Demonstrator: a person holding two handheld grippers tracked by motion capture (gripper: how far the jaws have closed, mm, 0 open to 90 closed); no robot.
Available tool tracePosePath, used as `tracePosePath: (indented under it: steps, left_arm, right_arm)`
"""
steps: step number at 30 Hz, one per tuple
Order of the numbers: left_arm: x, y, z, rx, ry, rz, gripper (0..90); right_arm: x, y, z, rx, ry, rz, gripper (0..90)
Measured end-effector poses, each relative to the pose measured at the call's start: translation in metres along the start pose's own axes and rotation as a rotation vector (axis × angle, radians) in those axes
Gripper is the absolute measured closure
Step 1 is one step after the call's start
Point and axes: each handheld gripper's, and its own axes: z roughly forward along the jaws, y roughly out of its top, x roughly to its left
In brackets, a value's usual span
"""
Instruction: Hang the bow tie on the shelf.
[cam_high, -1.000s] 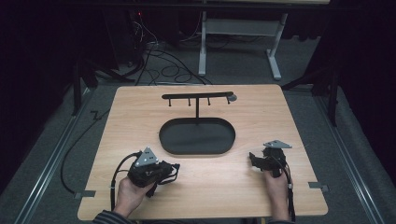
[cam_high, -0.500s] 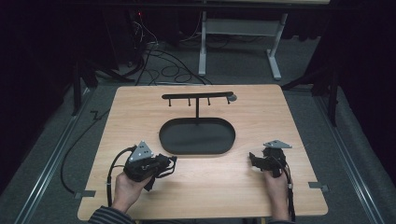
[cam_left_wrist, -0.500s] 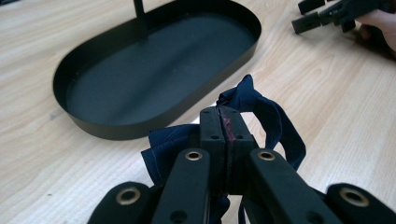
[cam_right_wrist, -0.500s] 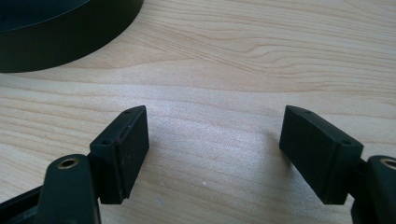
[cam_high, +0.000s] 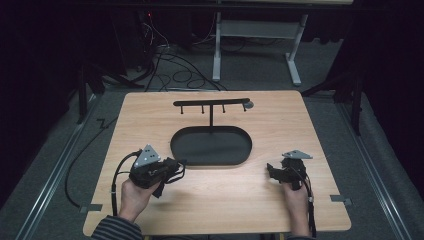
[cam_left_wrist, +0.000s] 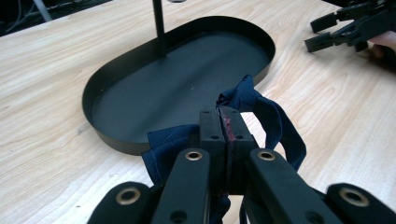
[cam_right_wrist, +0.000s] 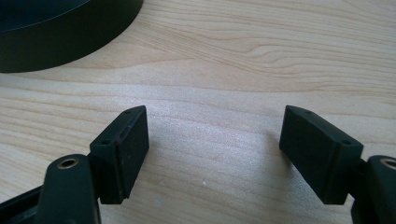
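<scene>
We can't see the cloth's (cam_left_wrist: 273, 121) lower part, hidden behind the left gripper's (cam_left_wrist: 227, 135) fingers (cam_left_wrist: 212, 128); in the high view it's too small to make out. Stand post (cam_left_wrist: 159, 25) cut off at top edge; tray (cam_right_wrist: 70, 39) mostly cropped in the right gripper view.

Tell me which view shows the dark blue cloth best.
The left gripper view: the dark blue cloth sits close up, clamped between the shut jaws of the left hand-held gripper, beside the black tray. In the high view it is only a dark scrap at that hand-held gripper, hard to make out.
</scene>
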Motion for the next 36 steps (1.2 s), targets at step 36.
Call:
tracePosePath:
  steps: [36]
  left_arm:
    - [0.031,0.043,-0.002,-0.029,0.123,0.033,88.8]
  right_arm:
    - [0.0,0.0,0.0,0.001,0.0,-0.002,25.1]
